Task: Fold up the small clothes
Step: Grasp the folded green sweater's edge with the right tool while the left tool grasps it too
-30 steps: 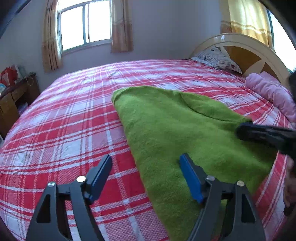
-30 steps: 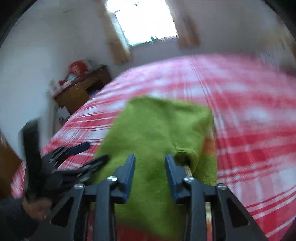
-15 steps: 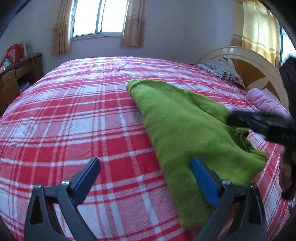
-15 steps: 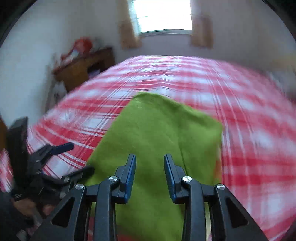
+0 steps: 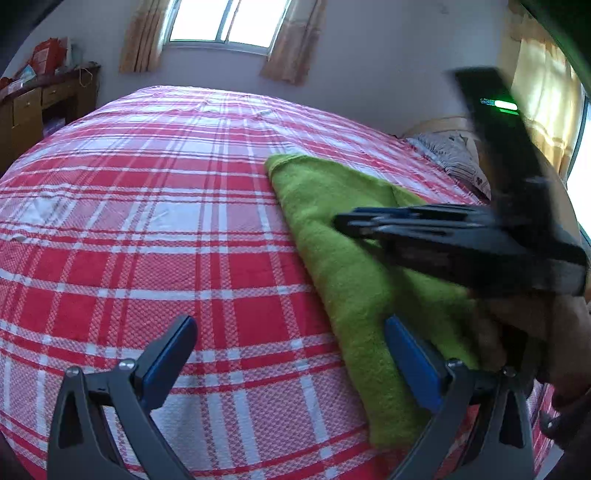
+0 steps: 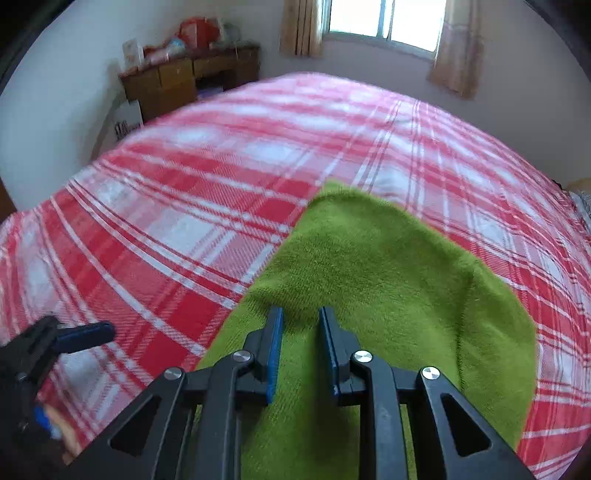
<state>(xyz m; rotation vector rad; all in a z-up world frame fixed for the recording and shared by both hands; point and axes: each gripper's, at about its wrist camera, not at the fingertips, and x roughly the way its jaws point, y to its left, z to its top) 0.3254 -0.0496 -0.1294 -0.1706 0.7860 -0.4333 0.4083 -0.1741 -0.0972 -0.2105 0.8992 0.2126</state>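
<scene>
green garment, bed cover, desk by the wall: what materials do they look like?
Green garment: seemingly a soft fleece or brushed knit, matte with a fuzzy nap.
Bed cover: looks like woven cotton, matte, with a fine checked weave inside the red and white plaid.
Desk: probably wood, brown with a slight sheen, drawer fronts visible.

Bedroom w/ pale walls (image 5: pixel 369 55). Daylight thru a window (image 5: pixel 225 22) flanked by short tan curtains (image 5: pixel 140 37). Bed w/ red-and-white plaid sheet (image 5: pixel 147 221), patterned pillow (image 5: pixel 450 155) near headboard. Cluttered wooden desk (image 6: pixel 184 81) at left wall.
</scene>
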